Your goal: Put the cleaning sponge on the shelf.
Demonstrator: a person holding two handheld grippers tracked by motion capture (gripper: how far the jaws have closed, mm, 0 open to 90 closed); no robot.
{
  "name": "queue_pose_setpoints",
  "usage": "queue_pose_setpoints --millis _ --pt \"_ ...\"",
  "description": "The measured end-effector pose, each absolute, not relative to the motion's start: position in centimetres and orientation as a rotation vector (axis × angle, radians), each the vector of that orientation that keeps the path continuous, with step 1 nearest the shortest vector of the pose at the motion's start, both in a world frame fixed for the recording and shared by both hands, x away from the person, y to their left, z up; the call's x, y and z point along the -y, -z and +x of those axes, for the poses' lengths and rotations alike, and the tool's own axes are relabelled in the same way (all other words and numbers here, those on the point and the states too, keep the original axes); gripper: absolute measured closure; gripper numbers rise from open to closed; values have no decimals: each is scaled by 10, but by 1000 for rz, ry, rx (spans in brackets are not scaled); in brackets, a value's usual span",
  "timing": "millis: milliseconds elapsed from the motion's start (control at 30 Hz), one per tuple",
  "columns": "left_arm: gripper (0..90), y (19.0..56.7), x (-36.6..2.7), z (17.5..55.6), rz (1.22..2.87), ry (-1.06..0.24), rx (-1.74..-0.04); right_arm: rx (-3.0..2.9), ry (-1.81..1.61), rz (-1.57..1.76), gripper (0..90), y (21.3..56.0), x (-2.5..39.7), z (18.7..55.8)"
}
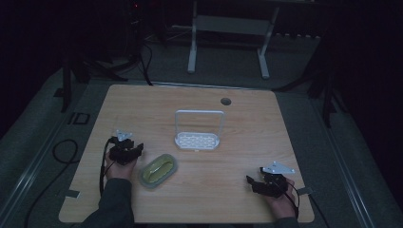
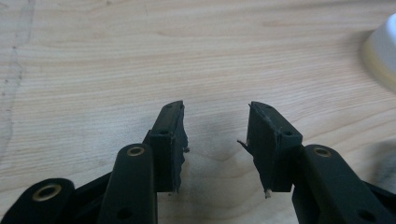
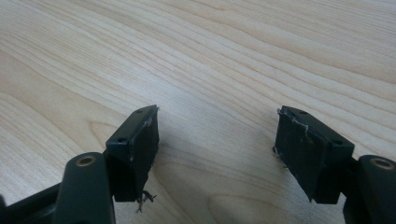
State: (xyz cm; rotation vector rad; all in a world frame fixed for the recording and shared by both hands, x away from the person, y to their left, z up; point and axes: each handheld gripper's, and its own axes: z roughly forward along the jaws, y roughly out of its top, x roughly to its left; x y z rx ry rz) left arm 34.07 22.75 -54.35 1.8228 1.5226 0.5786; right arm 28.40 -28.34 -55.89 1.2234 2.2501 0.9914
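Both forearms come in at the bottom of the high view, each hand holding a gripper low over the wooden table (image 1: 237, 114). Left gripper (image 1: 138, 148) sits just beside the oval lidded container (image 1: 159, 170), jaws parted with nothing between them; in its own view the gap (image 2: 215, 135) is bare wood, and the container's pale edge (image 2: 383, 51) shows at far right. Right gripper (image 1: 250, 181) rests near the front right corner, well apart from everything, jaws spread wide and empty (image 3: 217, 144). White rack (image 1: 198, 137) with a tall handle stands mid-table, just behind the container, not touching it.

Risks, as judgement: the container looks low, smooth and rounded, so a pinch on its rim could slip or just shove it across the table. Pushed forward, it could bump the rack, which seems light and may slide or tip. Frayed jaw pads may grip poorly. Dim light makes the lid seam hard to judge; cannot tell if the lid is latched, so lifting by it may separate it.
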Motion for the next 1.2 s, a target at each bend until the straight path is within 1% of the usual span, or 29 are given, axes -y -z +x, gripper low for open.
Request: queue_pose_setpoints --millis 233,267,467,833,1167,1200 --pt "568 530 -221 329 1879 -518 -1451 -2250 -991 1224 298 559 283 284" --pt "568 526 -218 325 1908 -511 -1420 -2250 -991 1224 298 559 283 284" --pt "564 516 -213 317 1956 -469 -1378 -2250 -991 1224 298 559 283 284" --pt "555 492 -208 308 2033 -424 -1277 -2250 -991 1224 298 559 283 284" --pt "563 476 -190 303 2118 -394 -1170 -2250 -991 1224 298 559 283 284" --pt "563 474 -186 303 2146 -390 -1147 -2250 -991 1224 299 559 283 284"
